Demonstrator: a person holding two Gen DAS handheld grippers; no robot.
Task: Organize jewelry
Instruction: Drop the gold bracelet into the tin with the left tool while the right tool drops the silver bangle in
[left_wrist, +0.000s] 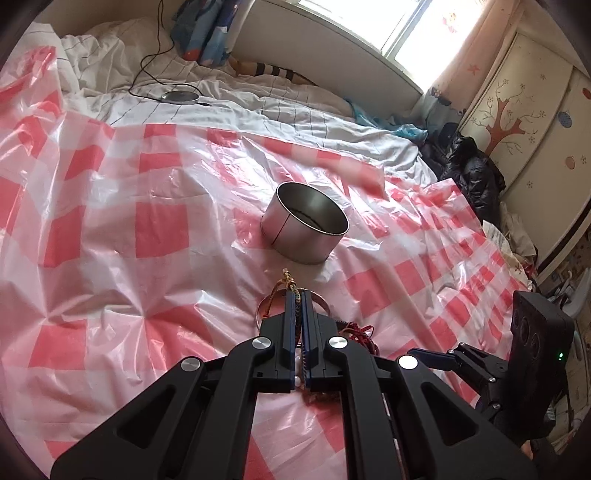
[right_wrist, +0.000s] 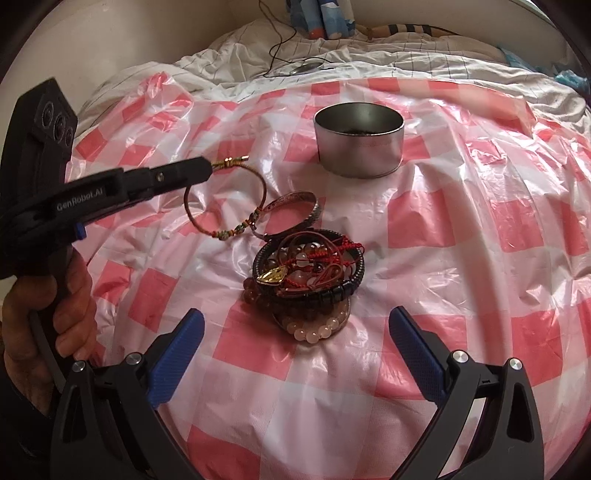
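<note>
jewelry pile (right_wrist: 308, 280) sits on the checked plastic sheet (right_wrist: 461, 229), just ahead of the right gripper (right_wrist: 295, 345), whose jaws stand wide with nothing between them. left gripper (left_wrist: 297, 295) is clamped on a cord bracelet (right_wrist: 225, 199), which hangs from its tips. metal tin (left_wrist: 306, 221) stands beyond both grippers.
</note>
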